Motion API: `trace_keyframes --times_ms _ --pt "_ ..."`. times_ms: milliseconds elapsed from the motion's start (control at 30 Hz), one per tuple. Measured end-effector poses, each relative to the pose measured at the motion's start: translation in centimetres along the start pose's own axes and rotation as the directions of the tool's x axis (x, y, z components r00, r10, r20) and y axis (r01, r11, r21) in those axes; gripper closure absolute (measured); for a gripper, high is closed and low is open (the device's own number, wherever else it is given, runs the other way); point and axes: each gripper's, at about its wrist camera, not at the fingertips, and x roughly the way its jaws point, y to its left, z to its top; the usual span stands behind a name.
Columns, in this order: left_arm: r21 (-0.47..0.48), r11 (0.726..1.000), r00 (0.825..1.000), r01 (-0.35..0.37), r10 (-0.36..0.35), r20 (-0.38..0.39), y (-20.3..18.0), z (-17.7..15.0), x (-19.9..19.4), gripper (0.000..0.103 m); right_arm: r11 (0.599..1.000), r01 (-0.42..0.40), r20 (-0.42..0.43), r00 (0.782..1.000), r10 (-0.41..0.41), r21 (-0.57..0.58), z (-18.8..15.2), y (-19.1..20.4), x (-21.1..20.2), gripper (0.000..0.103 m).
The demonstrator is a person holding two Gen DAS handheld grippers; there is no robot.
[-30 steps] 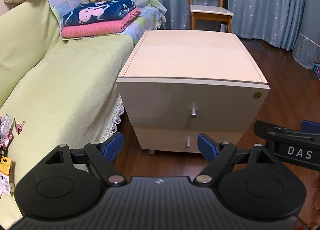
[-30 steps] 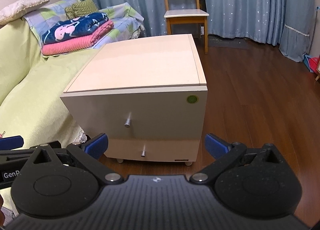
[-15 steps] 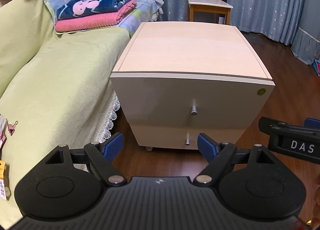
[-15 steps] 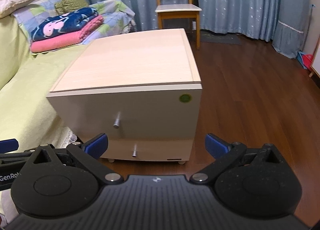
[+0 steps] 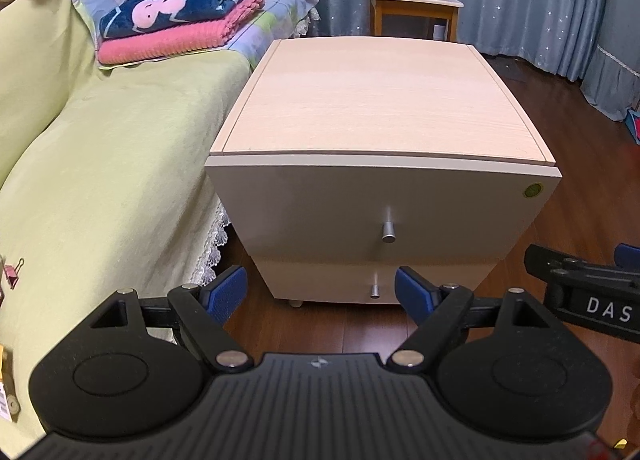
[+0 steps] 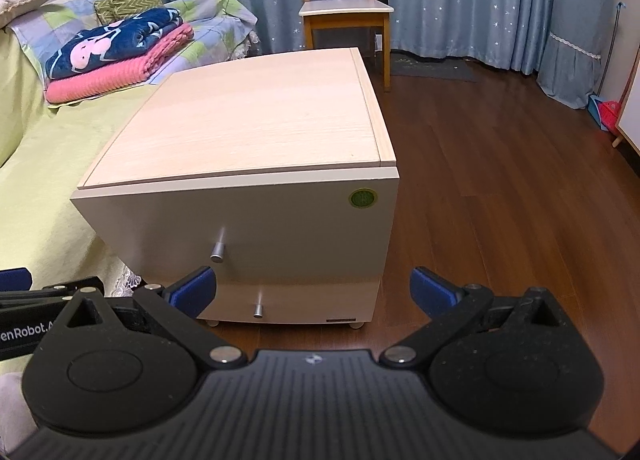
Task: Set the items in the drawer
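A pale wooden cabinet (image 5: 380,108) (image 6: 260,128) with two drawers stands on the floor ahead of both grippers. Both drawers are shut. The upper drawer has a metal knob (image 5: 388,230) (image 6: 218,250), the lower one a smaller knob (image 5: 375,290) (image 6: 258,310). My left gripper (image 5: 321,294) is open and holds nothing, a short way in front of the lower drawer. My right gripper (image 6: 313,293) is open and holds nothing too, facing the cabinet's right front. Small items, among them a pink binder clip (image 5: 14,272), lie on the sofa at the far left.
A sofa under a light green cover (image 5: 100,164) stands against the cabinet's left side, with folded blankets (image 5: 180,26) at its far end. A wooden chair (image 6: 344,8) and blue curtains stand behind. Dark wood floor (image 6: 520,188) spreads to the right.
Both grippers have moved forward towards the cabinet, which looks larger now. Their jaws stay open as before.
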Motion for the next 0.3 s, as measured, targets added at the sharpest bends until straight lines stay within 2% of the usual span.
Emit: trace_keyframes --times_ms 33,100,300 --pt "0.001 1.000 1.000 0.000 0.000 0.001 0.0 0.1 0.2 0.020 1.000 0.002 -0.001 1.000 -0.002 -0.001 0.1 0.0 0.1 0.001" --pt "0.007 1.000 1.000 0.005 -0.005 0.009 -0.1 0.4 0.5 0.013 1.000 0.006 -0.003 1.000 -0.006 -0.001 0.2 0.1 0.3 0.001" --pt "-0.005 0.999 0.999 0.034 -0.034 0.034 0.1 1.4 1.4 0.010 1.000 0.015 -0.006 1.000 -0.015 0.001 0.4 0.2 1.1 0.001"
